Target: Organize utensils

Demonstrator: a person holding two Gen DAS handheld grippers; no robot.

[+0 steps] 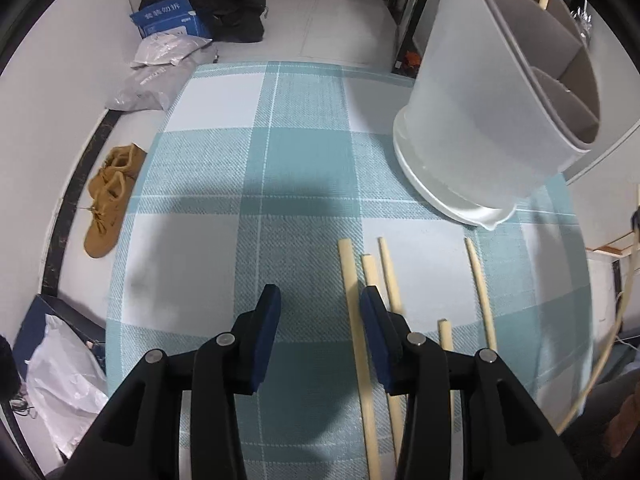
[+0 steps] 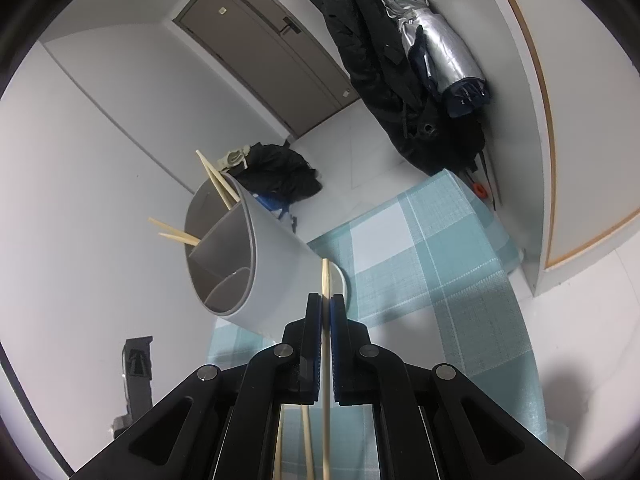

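One chopstick [image 2: 326, 280] clamped in right gripper [image 2: 325, 304], beside holder [image 2: 280, 252].

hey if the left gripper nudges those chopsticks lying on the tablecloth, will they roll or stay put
The chopsticks look round and thin, so they would probably roll sideways, though the woven tablecloth may slow them. They look like light, stiff wood, likely to skid rather than bend.

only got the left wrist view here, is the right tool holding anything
Observer: Yes, the right tool is shut on one chopstick.
Operator: anything in the holder yet
Observer: The holder has two pairs of chopsticks, one pair in the far compartment.
Operator: and the other pair
Observer: The second pair sits in a neighbouring compartment; the nearest one looks empty.
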